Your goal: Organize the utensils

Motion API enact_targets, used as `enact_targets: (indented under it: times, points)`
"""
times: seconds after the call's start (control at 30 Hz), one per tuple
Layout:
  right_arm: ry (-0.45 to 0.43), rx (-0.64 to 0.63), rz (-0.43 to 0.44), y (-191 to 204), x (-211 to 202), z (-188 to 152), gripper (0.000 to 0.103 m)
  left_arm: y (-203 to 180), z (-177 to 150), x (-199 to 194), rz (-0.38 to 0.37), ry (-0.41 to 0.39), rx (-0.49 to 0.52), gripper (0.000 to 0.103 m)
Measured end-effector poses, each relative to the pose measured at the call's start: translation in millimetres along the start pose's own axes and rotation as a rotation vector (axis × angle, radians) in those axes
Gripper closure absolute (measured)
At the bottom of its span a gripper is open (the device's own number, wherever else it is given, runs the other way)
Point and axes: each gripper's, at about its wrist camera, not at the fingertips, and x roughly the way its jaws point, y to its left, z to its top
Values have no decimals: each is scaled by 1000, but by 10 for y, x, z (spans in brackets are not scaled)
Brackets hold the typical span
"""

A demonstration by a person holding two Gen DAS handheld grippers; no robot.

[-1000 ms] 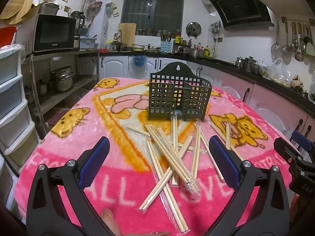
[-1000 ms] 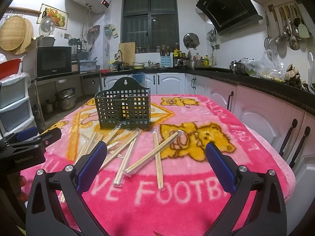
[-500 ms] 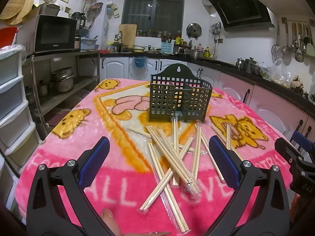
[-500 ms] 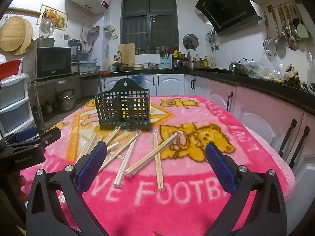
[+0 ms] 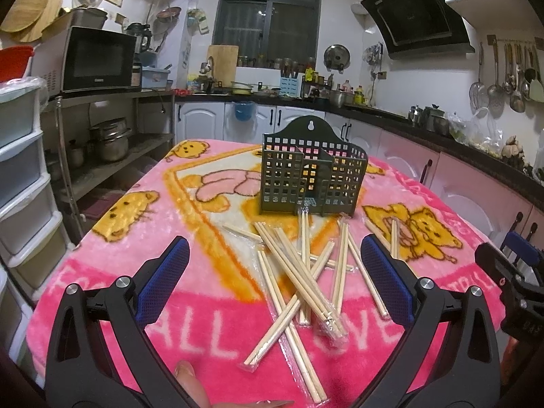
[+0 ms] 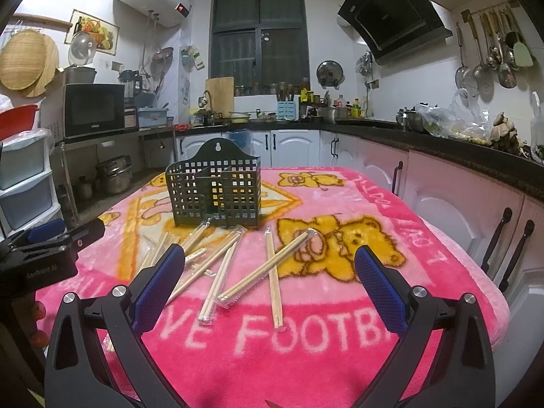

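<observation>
Chopsticks point(image 5: 299, 272) ahead — between spread fingers point(image 5: 163, 282).

In the lower half of the frame the right gripper point(image 6: 265, 278) hangs above a pink plush blanket point(image 6: 340, 340), its blue-padded fingers point(image 6: 379, 282) spread wide with nothing between them. A dark green perforated plastic utensil basket point(image 6: 216, 192) stands upright at centre. Plastic-wrapped pairs of pale wooden chopsticks point(image 6: 268, 267) lie scattered just below it. The black left gripper point(image 6: 51, 248) enters at the left edge.

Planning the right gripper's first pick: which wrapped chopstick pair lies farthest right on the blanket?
The chopstick pair lying nearly straight toward the camera, crossed by a slanted pair. The others lie further left.
</observation>
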Motion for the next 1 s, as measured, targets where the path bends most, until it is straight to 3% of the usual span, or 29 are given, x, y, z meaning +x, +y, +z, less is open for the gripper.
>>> enact_targets:
  times: [0.27, 0.53, 0.7, 1.0]
  points:
    - [75, -55, 56, 113, 199, 60, 6, 232, 228, 55, 15, 20, -68, 10]
    - [95, -76, 67, 109, 387, 191, 6, 431, 362, 230, 52, 55, -97, 10]
    - [106, -109, 37, 48, 593, 370, 6, 468, 489, 334, 68, 57, -79, 10]
    - [156, -93, 17, -181, 935, 628, 6, 391, 695, 723, 53, 154, -43, 10]
